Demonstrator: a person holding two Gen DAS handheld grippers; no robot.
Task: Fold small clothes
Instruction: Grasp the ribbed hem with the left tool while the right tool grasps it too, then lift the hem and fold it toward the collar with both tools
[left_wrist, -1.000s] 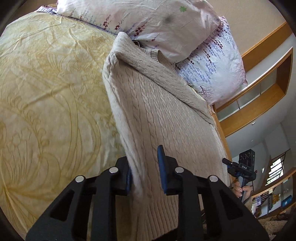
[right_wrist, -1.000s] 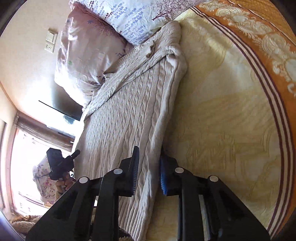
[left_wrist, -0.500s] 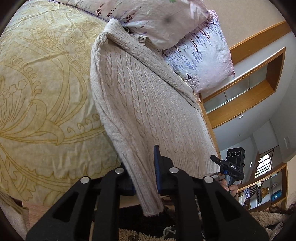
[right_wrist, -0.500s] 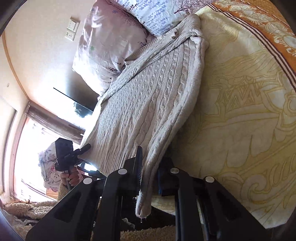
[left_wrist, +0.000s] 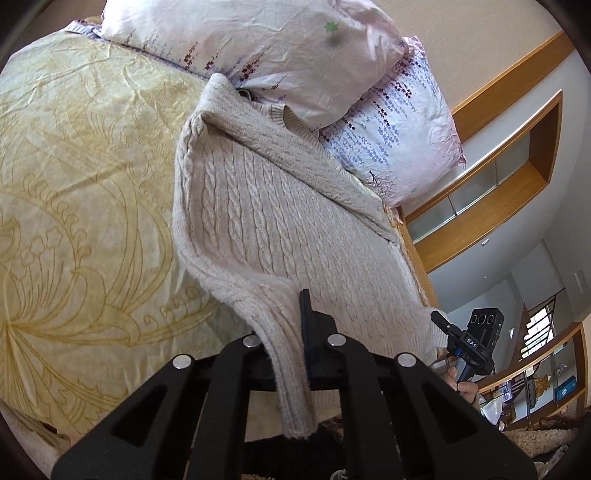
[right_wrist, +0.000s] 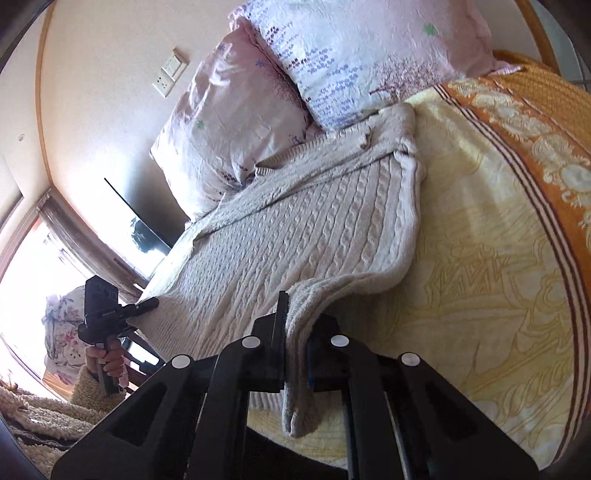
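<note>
The left gripper (left_wrist: 291, 354) and right gripper (right_wrist: 295, 354) have each just closed their fingers on a hem corner of the cream cable-knit sweater (left_wrist: 280, 221), the pinched ends hanging below. Beyond the fingers, the sweater lies flat on the yellow patterned bedspread (left_wrist: 81, 206), collar toward the floral pillows (left_wrist: 295, 48). The far gripper's tag reads "DAS".

A home bedroom: a bed with a yellow patterned bedspread (left_wrist: 81, 192), two floral pillows (right_wrist: 354, 62) against the wall, a wall socket (right_wrist: 164, 84), a window (right_wrist: 33, 266), and wooden shelves (left_wrist: 491, 206).
</note>
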